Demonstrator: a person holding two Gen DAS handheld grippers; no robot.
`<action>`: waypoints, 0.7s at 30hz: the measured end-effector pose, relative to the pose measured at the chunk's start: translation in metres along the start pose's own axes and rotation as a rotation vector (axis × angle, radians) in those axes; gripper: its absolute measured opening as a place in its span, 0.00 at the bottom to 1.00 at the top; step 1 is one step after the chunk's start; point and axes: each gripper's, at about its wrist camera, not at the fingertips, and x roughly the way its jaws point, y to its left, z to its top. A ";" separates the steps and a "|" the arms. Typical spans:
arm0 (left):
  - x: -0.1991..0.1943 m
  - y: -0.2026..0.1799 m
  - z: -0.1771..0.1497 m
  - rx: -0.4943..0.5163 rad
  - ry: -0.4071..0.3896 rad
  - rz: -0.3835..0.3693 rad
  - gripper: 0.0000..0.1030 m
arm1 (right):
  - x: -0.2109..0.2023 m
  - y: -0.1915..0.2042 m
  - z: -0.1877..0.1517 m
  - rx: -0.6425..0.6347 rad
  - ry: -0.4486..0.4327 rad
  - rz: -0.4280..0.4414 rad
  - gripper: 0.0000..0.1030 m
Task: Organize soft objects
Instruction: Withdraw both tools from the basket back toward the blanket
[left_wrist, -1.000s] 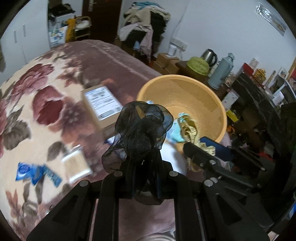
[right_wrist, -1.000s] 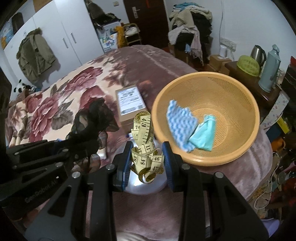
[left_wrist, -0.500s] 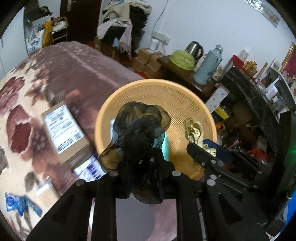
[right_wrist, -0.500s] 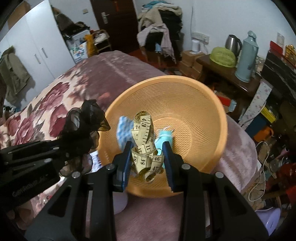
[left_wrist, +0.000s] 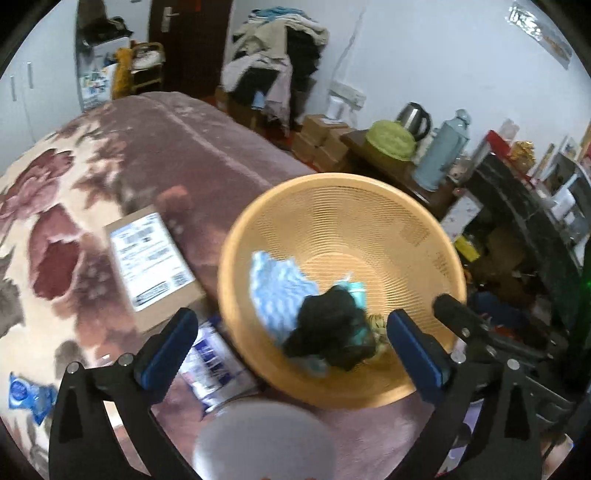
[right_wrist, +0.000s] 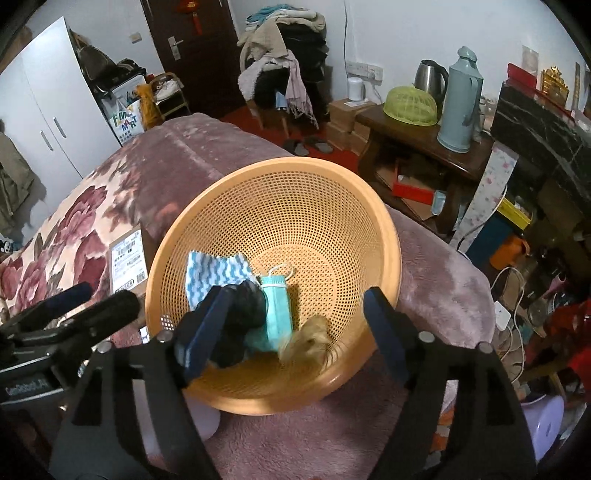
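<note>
Opening claws: both black two-finger grippers with blue pads hang over the round orange perforated plastic basket (right_wrist: 273, 236), their jaws spreading apart at this moment.
Left gripper (left_wrist: 291, 350): jaws wide, nothing pressed between the pads; the basket's contents lie below the gap, clear of both fingers (left_wrist: 166, 347).
Right gripper (right_wrist: 295, 332): jaws wide, nothing gripped; its left finger (right_wrist: 207, 332) crosses in front of the black mesh, and whether it touches cannot be told.
Yellow tape measure (right_wrist: 306, 341): a blurred yellow bundle low in the basket near its front wall, below the right gripper's gap and free of both pads.
Black sheer mesh scrunchie (left_wrist: 328, 332): a dark crumpled lump in the basket bottom, overlapping the mask and the cloth's edge.
Teal face mask (right_wrist: 277, 310): folded, lying lengthwise in the basket, its white ear loop at the far end, touching the black mesh on one side.
Blue-and-white wavy-striped cloth (right_wrist: 210, 275): spread on the basket's left inner slope.
Basket position: resting on the mauve plush blanket (right_wrist: 436, 273) at the bed's corner.
Cardboard box with white shipping label (left_wrist: 151, 258): flat on the floral part of the blanket, just beside the basket.
Blue-printed packet (left_wrist: 210, 358): between box and basket, near the left gripper's finger.
Far side: a wooden table carrying a lime-green mesh cover (right_wrist: 410, 105), a steel kettle (right_wrist: 430, 79) and a pale blue-grey thermos flask (right_wrist: 460, 99).
</note>
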 end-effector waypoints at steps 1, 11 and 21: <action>-0.003 0.004 -0.002 -0.005 0.002 0.010 0.99 | -0.001 0.001 -0.002 -0.005 0.002 0.001 0.94; -0.041 0.033 -0.029 -0.015 -0.008 0.080 0.99 | -0.011 0.029 -0.023 -0.056 0.029 0.031 1.00; -0.080 0.073 -0.061 -0.042 -0.042 0.131 1.00 | -0.026 0.072 -0.048 -0.136 0.034 0.060 1.00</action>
